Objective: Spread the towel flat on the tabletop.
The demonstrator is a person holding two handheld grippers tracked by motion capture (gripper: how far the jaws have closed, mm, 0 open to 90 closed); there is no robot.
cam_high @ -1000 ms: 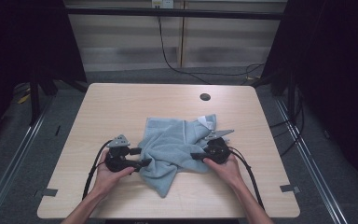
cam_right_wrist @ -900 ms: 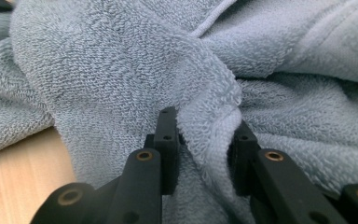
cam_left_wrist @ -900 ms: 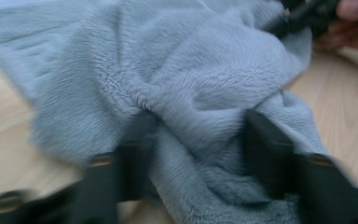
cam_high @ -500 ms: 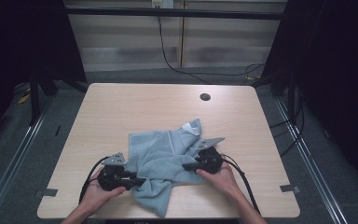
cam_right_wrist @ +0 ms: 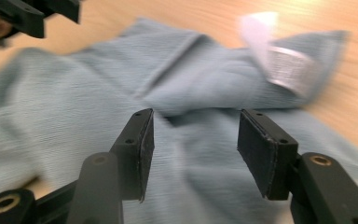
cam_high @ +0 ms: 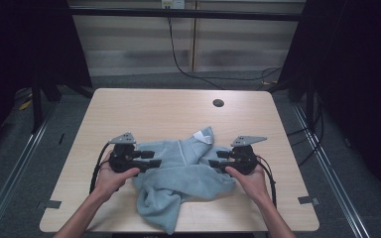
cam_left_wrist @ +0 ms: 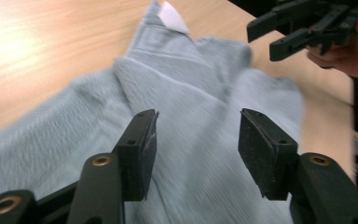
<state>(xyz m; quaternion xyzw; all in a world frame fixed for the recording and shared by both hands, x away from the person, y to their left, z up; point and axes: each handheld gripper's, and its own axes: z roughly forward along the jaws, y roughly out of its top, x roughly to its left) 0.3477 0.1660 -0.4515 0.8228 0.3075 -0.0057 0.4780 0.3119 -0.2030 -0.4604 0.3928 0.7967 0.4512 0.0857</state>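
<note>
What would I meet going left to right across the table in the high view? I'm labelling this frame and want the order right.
Left claw → light blue towel → towel's white tag → right claw. The round cable hole lies farther back on the table, roughly above the right claw, so I leave it out of the order.

— What sort of place is this?
— A lab recording booth. Black curtains (cam_high: 357, 74) hang at both sides of the frame, metal floor rails (cam_high: 327, 168) flank the wooden surface (cam_high: 168, 111), and a cable (cam_high: 178, 54) drops down the pale back wall (cam_high: 129, 49).
</note>
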